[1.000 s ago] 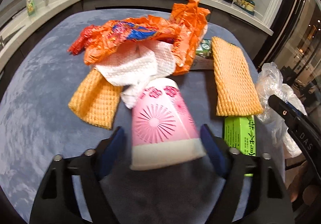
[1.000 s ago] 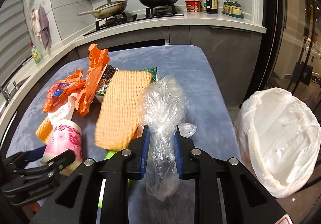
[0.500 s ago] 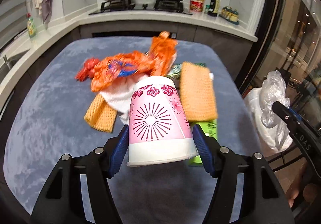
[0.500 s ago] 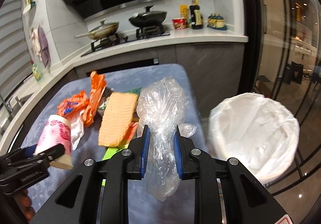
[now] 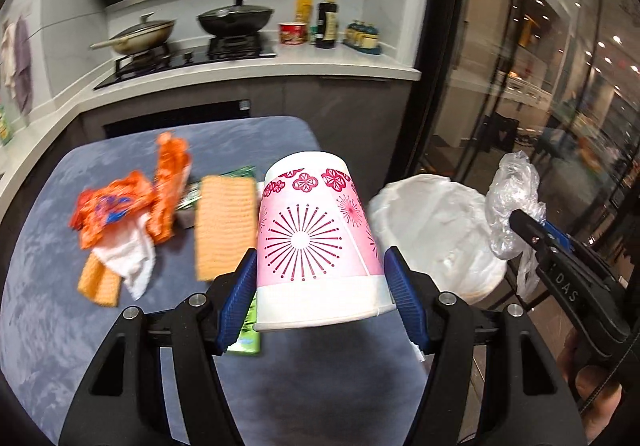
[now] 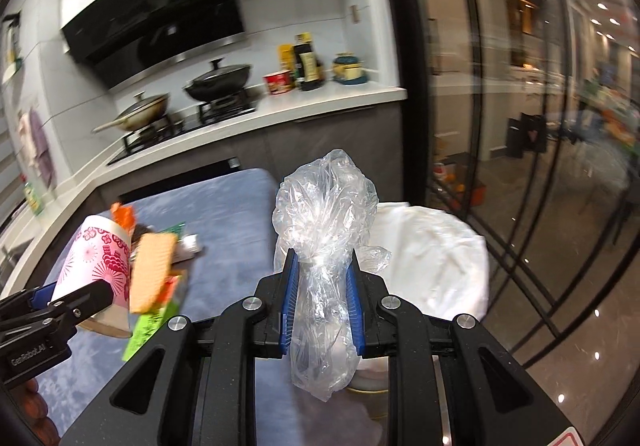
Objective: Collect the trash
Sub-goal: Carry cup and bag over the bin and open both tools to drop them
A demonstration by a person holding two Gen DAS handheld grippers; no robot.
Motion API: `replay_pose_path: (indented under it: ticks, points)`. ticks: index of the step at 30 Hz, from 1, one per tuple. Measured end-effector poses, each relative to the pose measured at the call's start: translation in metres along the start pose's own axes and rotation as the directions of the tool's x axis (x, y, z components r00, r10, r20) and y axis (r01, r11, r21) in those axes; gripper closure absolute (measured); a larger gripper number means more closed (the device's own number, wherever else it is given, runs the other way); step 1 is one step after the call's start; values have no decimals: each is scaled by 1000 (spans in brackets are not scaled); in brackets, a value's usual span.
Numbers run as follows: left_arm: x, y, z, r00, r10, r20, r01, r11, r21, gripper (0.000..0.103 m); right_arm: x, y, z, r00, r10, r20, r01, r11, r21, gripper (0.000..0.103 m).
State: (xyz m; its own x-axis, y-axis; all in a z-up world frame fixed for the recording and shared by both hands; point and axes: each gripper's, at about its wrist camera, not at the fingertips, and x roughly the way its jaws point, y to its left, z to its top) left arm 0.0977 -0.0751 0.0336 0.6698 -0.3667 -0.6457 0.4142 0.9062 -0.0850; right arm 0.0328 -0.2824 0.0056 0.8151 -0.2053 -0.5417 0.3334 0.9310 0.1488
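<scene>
My left gripper (image 5: pixel 322 278) is shut on a pink flowered paper cup (image 5: pixel 316 242), held upside down above the blue table (image 5: pixel 48 306). The right gripper (image 6: pixel 322 278) is shut on a crumpled clear plastic bag (image 6: pixel 324 214). Past both, off the table's right edge, stands a bin lined with a white bag (image 5: pixel 432 222) (image 6: pixel 436 250). The right gripper with its plastic bag (image 5: pixel 512 206) shows at the right of the left wrist view, above the bin's far side. The cup (image 6: pixel 98 262) in the left gripper shows at the left of the right wrist view.
On the table lie orange wrappers (image 5: pixel 132 198), a white paper towel (image 5: pixel 128 258), orange foam nets (image 5: pixel 224 222), and a green box (image 5: pixel 246 330). A kitchen counter with a stove and pans (image 5: pixel 232 18) runs behind. Glass doors (image 5: pixel 540 86) stand at the right.
Both grippers have risen and swung right, off the trash pile and toward the white-lined bin, carrying the cup and the plastic bag. The table litter has not moved.
</scene>
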Motion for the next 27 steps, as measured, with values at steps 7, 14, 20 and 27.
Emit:
replay_pose_path:
  ticks: [7,14,20,27]
  points:
    - [28,-64,14,999,-46,1,46,993,108,42,15,-48,1,998,-57,-15,58,996,64,82]
    - [69,-109,25,999,-45,-20,48,984,169,42,44,-79,6,996,-72,-46,76,993,88,82]
    - [100,-126,30,998,-38,-47,46,982,184,42,69,-99,9,996,-47,-81,58,989,138,81]
    - [127,-139,36,997,-33,-67,46,977,206,40,87,-108,8,994,-43,-99,58,987,153,77]
